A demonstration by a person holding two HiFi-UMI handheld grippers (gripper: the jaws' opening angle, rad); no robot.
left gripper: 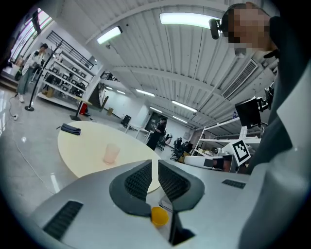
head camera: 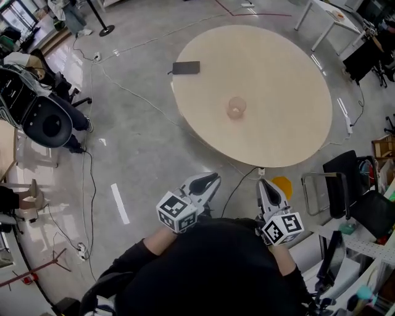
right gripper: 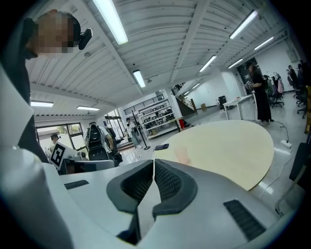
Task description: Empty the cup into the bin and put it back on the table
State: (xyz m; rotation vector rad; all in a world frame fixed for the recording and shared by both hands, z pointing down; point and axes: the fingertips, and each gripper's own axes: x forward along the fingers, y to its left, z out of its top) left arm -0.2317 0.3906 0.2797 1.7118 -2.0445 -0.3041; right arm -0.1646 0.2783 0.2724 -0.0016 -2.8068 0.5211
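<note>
A pale pink translucent cup (head camera: 236,107) stands upright near the middle of the round beige table (head camera: 290,80). It also shows in the left gripper view as the cup (left gripper: 111,153) and, faintly, in the right gripper view as the cup (right gripper: 182,155). Both grippers hover over the floor, short of the table's near edge and well away from the cup. My left gripper (head camera: 213,179) is shut with nothing between its jaws (left gripper: 154,163). My right gripper (head camera: 264,183) is shut too and holds nothing (right gripper: 154,163). An orange round object (head camera: 282,185) lies on the floor by the right gripper.
A dark flat pouch (head camera: 186,67) lies at the table's far left edge. A black office chair (head camera: 49,120) stands to the left and a black folding chair (head camera: 345,179) to the right. Cables (head camera: 92,185) run across the grey floor. A white table (head camera: 327,18) stands at the back right.
</note>
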